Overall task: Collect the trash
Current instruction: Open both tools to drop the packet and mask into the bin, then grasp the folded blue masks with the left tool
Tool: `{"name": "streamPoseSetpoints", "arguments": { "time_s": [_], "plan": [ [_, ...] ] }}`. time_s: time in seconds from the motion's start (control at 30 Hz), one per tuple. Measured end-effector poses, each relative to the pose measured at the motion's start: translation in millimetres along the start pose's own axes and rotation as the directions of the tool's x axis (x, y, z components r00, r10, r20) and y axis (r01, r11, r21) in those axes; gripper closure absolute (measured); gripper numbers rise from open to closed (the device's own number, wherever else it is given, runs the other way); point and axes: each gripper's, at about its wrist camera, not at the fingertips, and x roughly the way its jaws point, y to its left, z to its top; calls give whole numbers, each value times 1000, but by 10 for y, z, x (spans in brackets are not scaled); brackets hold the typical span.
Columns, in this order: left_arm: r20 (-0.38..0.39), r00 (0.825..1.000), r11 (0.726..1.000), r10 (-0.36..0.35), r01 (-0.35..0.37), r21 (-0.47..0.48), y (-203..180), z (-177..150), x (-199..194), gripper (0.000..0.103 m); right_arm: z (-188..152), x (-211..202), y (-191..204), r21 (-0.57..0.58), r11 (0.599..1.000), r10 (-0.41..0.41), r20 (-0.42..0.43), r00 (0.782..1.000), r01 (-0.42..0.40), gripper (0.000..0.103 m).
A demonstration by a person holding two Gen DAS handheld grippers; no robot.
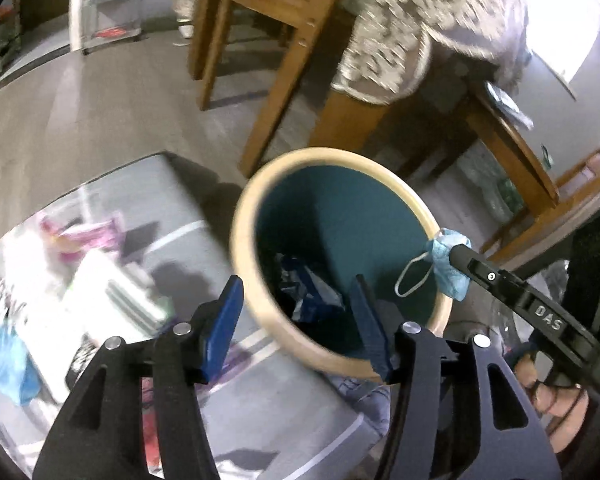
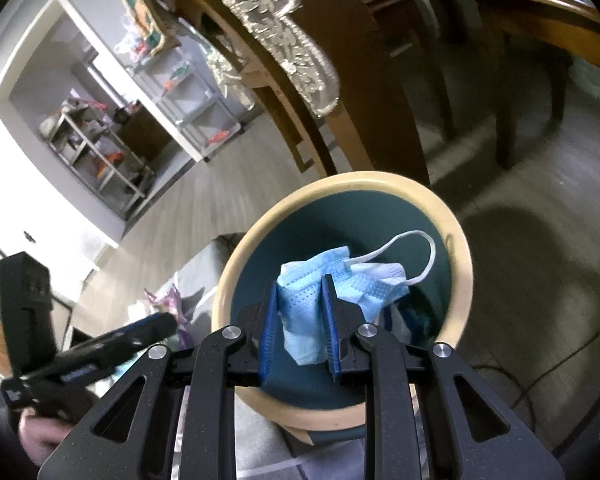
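Observation:
A round bin (image 1: 256,208) with a tan rim and teal inside stands on the floor; dark blue trash (image 1: 308,292) lies at its bottom. My left gripper (image 1: 296,320) hangs over the bin's near rim, open, with nothing between its blue pads. My right gripper (image 2: 302,322) is shut on a crumpled light-blue face mask (image 2: 332,280) and holds it over the bin's mouth (image 2: 260,240). The mask's white ear loop (image 2: 424,248) dangles free. In the left wrist view the right gripper (image 1: 458,250) reaches in from the right with the face mask (image 1: 446,264) at the bin's rim.
Wooden chair and table legs (image 1: 276,92) stand just behind the bin, with a patterned cloth (image 1: 400,32) draped above. A grey rug (image 1: 204,264) with papers and a blue bag (image 1: 8,360) lies left of the bin. Shelves (image 2: 96,136) line the far wall.

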Motion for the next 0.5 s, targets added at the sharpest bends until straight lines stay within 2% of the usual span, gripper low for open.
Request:
{"name": "streamPoseSetpoints", "arguments": {
  "time_s": [0.13, 0.23, 0.37, 0.5],
  "plan": [
    [31, 999, 999, 12, -10, -44, 231, -109, -232, 46, -29, 73, 69, -37, 999, -25, -10, 1000, 24, 74],
    [48, 999, 997, 26, -23, -68, 389, -220, -378, 44, -49, 130, 118, -59, 997, -44, -17, 999, 42, 66],
    [58, 997, 995, 54, -49, -86, 552, -357, -506, 44, -78, 168, 177, -98, 993, -68, -22, 997, 65, 46],
    [62, 995, 992, 83, -76, -105, 731, -529, -630, 43, -98, 154, 191, -109, 992, -72, -21, 997, 69, 42]
  ]
}}
